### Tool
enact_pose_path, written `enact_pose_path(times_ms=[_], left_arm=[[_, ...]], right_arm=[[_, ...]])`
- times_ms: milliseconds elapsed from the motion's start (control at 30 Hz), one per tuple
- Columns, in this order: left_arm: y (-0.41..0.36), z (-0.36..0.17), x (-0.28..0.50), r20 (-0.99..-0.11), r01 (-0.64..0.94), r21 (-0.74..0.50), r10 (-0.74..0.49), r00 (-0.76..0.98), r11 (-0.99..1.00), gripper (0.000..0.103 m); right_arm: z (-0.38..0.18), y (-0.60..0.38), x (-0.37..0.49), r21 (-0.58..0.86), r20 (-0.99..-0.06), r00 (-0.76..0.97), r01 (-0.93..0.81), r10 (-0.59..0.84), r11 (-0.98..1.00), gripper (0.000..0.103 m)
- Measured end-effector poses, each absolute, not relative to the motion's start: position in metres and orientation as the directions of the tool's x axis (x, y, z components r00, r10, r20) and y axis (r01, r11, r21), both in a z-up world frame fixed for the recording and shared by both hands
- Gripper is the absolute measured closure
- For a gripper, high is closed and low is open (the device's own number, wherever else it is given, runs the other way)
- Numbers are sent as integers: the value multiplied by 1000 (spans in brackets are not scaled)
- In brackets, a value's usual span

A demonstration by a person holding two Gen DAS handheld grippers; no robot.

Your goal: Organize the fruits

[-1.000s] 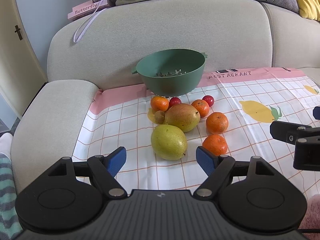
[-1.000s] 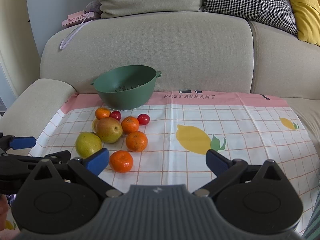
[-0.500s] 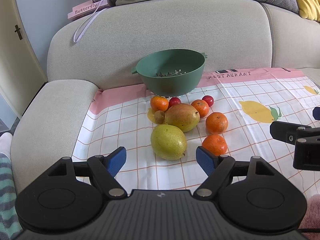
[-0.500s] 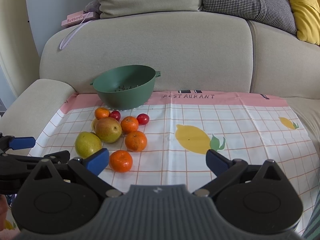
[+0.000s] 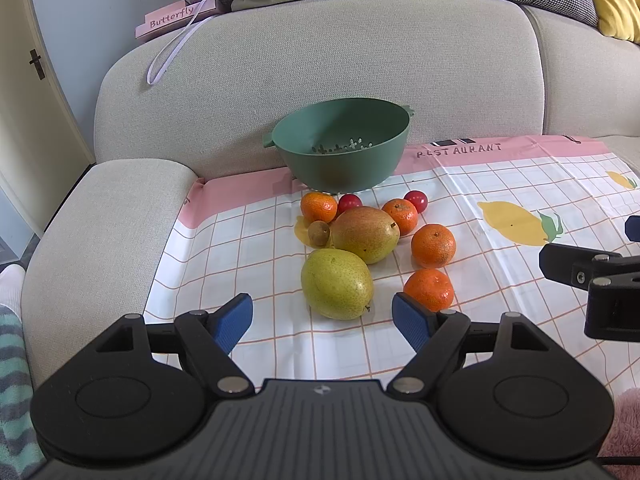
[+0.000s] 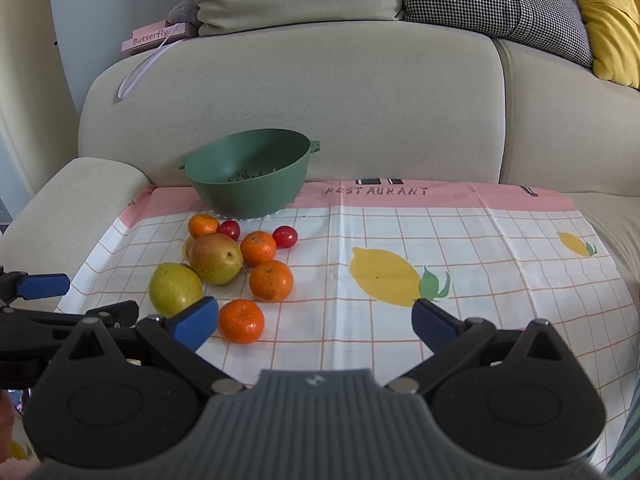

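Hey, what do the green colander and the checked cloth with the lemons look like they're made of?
The green colander looks like matte moulded plastic: uniform colour, soft sheen, moulded side handles and punched drain holes. The checked cloth looks like thin plastic-coated or vinyl sheeting rather than woven fabric: it holds sharp fold creases and catches a slight gloss, with flat printed lemons and lettering. Neither can be confirmed by look alone.

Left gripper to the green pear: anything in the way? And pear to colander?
Nothing visible lies between the open left gripper and the green pear; only bare cloth. Between pear and green colander sit the reddish pear, a kiwi, tangerines and cherry tomatoes, so lifting over them looks needed.
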State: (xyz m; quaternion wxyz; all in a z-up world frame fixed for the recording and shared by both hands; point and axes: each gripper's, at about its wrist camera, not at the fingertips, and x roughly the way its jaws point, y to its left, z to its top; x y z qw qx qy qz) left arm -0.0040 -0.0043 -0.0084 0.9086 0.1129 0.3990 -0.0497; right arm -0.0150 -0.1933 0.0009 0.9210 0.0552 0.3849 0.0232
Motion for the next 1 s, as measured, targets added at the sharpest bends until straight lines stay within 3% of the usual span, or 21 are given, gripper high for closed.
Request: enact_pose_path(times_ms=[367,600,800,867,1000], left_arm=[[-6,-10,-5,-736,189,152,-17,677,970,10],[-4,-15,-1,-731,200,134,-40,681,971,19],[-1,-27,6,-755,248,48,-128,643,967,39],[1,-31,9,-757,246,39,-132,640,969,39],[15,-39,20,-760,196,-11,-136,636,980,39]], right_arm=[[-3,-193,-12,113,-716,694,2,81,994,4],[-10,-193,-5,120,-698,711,-8,90,993,4],[-22,-190,8,125,-710,694,-47,122,991,26],[-28,-189,15,158,-717,679,-64,159,985,39],[-42,-180,26,197,-736,642,-100,215,975,49]])
